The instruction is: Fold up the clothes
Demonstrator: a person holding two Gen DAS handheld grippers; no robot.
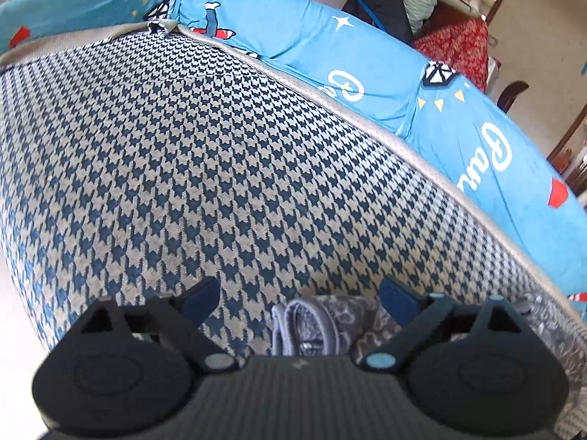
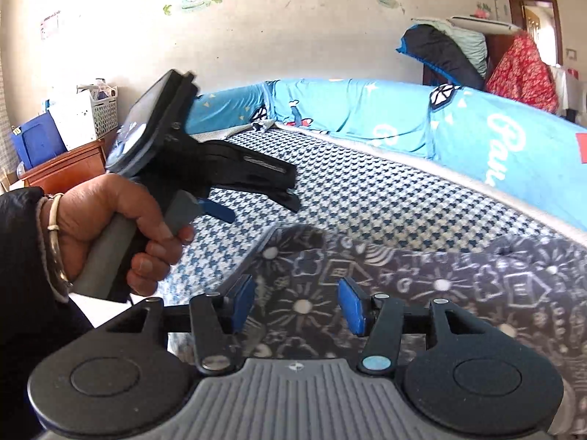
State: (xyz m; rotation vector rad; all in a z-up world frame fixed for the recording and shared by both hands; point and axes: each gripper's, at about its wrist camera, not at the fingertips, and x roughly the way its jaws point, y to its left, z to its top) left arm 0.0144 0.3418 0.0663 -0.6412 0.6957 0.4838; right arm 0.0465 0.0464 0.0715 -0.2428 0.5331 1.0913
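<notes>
The left gripper (image 1: 299,299) hangs over the houndstooth seat cushion (image 1: 190,154) with its blue-padded fingers (image 1: 398,295) spread wide and nothing pinched between them. Just below that gap, at the cushion's near edge, lies the grey patterned garment (image 1: 319,326) — its bunched hem sits between the fingers, but the pads stand clear of it. In the right wrist view the same tool appears from the side, gripped by the person's left hand (image 2: 121,227), a bangle (image 2: 55,234) on the wrist above a dark sleeve (image 2: 18,256).

The right gripper (image 2: 297,306) hovers low over the garment, which lies along the near edge of the cushion and runs toward its right corner. Its jaws are released, partly apart; the dark cloth with its white doodle print shows in the gap behind the pads (image 2: 350,306), apparently untouched by either.

A blue printed cover (image 1: 367,55) drapes the sofa's back along the cushion's far edge. Beyond the far right corner a pile of bedding (image 2: 451,47) rests — dark, pale green and red floral.
</notes>
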